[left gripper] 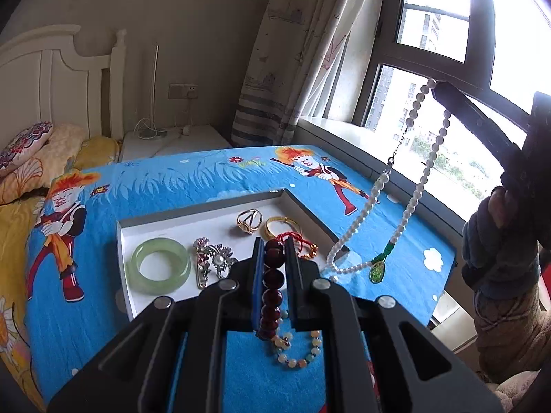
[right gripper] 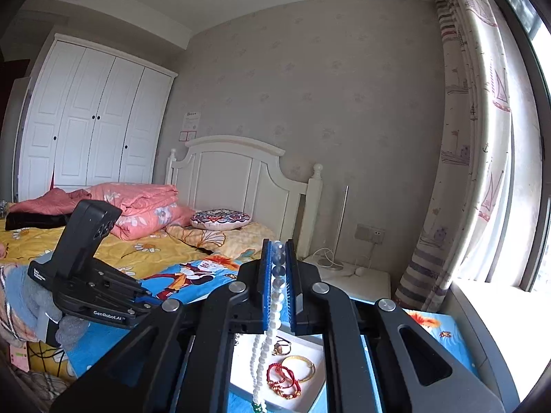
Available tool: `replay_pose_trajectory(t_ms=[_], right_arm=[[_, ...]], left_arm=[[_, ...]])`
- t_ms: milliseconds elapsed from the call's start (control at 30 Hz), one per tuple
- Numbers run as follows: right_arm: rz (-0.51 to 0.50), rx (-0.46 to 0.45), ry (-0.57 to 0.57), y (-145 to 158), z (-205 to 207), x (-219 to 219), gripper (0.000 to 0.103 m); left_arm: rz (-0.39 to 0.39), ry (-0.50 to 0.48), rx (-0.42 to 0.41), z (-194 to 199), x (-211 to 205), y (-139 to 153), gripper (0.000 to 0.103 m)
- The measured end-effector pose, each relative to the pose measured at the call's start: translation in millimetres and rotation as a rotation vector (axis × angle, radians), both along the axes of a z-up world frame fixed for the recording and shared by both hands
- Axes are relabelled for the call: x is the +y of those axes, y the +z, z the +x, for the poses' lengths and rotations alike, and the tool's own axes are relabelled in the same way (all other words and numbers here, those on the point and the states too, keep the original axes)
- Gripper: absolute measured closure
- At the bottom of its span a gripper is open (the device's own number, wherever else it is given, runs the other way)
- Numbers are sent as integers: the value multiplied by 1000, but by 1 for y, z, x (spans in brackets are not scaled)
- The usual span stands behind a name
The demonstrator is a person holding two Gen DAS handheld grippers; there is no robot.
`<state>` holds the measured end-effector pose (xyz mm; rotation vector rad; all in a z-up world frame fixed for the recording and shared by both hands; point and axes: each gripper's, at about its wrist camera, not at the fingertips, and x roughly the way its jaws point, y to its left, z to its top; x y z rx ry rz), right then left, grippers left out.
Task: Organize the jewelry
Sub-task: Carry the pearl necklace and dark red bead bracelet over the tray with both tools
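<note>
Tray (left gripper: 151, 227), white and shallow, lay on a blue cartoon-print cloth (left gripper: 206, 179) and served as the reference for all items. Inside it: green jade bangle (left gripper: 159, 265) at the near-left; silver brooch (left gripper: 211, 261) just right of the bangle; gold ring (left gripper: 249, 221) toward the far side; gold bangle (left gripper: 280, 225) right of the ring; red cord bracelet (left gripper: 301, 244) beside the gold bangle. Left gripper (left gripper: 273, 247), above the tray's near edge, pinched a dark red bead bracelet (left gripper: 273, 278) between its fingers. Right gripper (right gripper: 278, 251), raised above the tray's right side, pinched a white bead necklace (left gripper: 418, 186), its green pendant (left gripper: 377, 270) hanging just past the tray's right edge. Multicolour bead bracelet (left gripper: 299, 349) lay on the cloth in front of the tray.
</note>
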<state>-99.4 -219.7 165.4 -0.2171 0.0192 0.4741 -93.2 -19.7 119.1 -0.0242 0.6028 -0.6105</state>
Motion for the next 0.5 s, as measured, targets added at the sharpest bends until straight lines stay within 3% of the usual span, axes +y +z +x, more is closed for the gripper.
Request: replay_pose_trajectory(t_ms=[500], right_arm=[[-41, 87, 4, -4, 68, 46, 95]], left_arm=[[109, 148, -9, 84, 5, -6, 92]])
